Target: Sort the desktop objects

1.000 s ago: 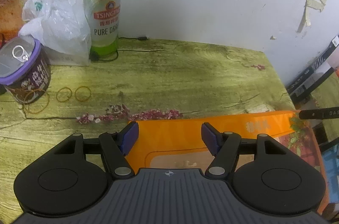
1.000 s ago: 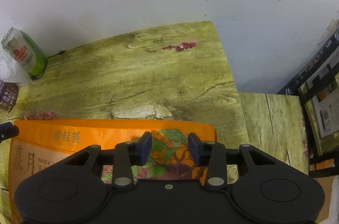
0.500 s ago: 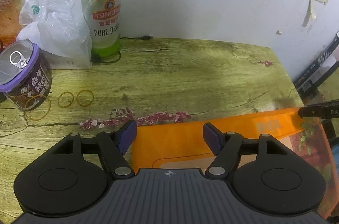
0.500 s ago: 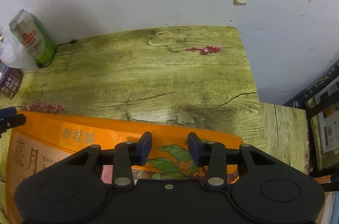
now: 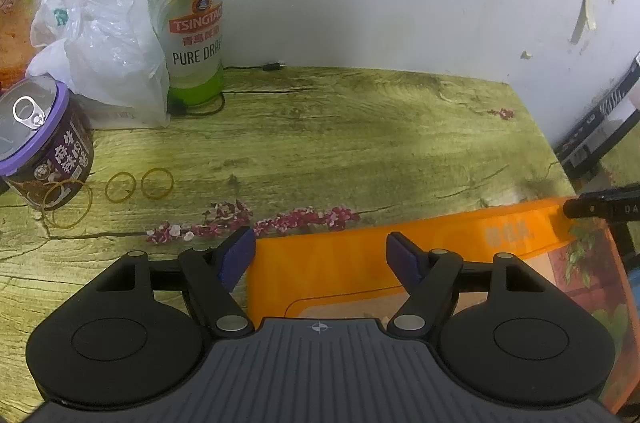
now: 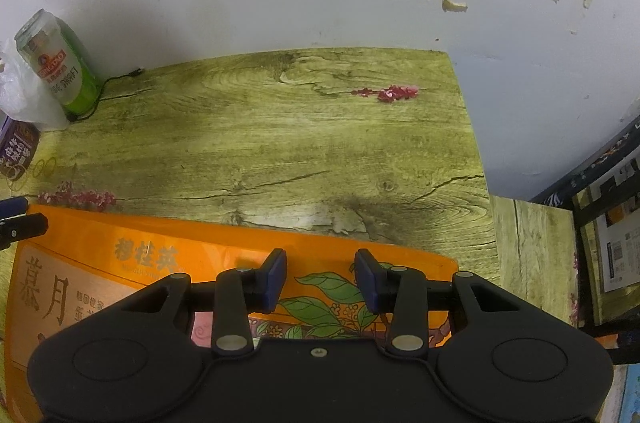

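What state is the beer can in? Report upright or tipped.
Upright: the beer can stands on its base on the table, opened top facing up, against the wall.

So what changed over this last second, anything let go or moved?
The left gripper is opening over the orange bag, its pads clear of it. The bag's far edge has slid nearer in both views, baring more table. The right gripper kept its narrow gap. Beer can, purple tin and rubber bands stayed put.

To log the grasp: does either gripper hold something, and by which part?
The left gripper, fingers opening, holds nothing. The right gripper is shut over the top edge of the flat orange plastic bag; a hold cannot be told.
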Demonstrator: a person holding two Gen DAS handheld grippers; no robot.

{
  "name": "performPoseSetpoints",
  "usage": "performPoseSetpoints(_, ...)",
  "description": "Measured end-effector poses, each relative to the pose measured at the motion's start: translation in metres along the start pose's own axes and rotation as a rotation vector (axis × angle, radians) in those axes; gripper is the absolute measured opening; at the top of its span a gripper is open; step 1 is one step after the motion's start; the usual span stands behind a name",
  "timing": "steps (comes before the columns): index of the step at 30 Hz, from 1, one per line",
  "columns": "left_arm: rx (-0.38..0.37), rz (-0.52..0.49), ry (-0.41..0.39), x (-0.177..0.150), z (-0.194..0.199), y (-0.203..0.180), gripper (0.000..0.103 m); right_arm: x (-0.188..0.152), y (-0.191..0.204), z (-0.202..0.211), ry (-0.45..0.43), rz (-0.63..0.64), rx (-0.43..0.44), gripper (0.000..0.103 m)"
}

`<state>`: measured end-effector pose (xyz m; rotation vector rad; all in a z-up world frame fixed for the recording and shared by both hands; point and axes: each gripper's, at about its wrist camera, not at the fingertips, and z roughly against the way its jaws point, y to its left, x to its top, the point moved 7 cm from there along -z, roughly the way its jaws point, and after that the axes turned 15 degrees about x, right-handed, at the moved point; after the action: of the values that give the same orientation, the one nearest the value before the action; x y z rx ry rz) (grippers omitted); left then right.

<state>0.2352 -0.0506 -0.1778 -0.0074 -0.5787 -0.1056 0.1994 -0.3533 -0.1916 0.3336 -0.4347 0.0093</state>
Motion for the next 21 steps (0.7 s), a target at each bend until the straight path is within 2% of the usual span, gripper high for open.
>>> performPoseSetpoints(4,-0.025,0.021,-0.018,0.002,0.009,0.001,0.073,0.000,-0.002,0.004,-0.007,-0.012,0.016,0.037)
performPoseSetpoints(7,-0.027,-0.014,-0.041,0.003,0.015,-0.007,0.073,-0.001,-0.002,0.011,-0.029,-0.016,0.011,0.037)
performPoseSetpoints(13,-0.086,-0.081,-0.058,0.000,0.017,-0.038,0.071,-0.009,-0.016,0.021,-0.039,-0.052,-0.026,0.037)
performPoseSetpoints(17,-0.079,-0.138,-0.042,-0.004,0.009,-0.054,0.070,-0.014,-0.024,0.022,-0.035,-0.072,-0.039,0.037)
performPoseSetpoints(21,-0.069,-0.153,-0.040,-0.006,0.007,-0.057,0.069,-0.015,-0.026,0.019,-0.033,-0.065,-0.045,0.038)
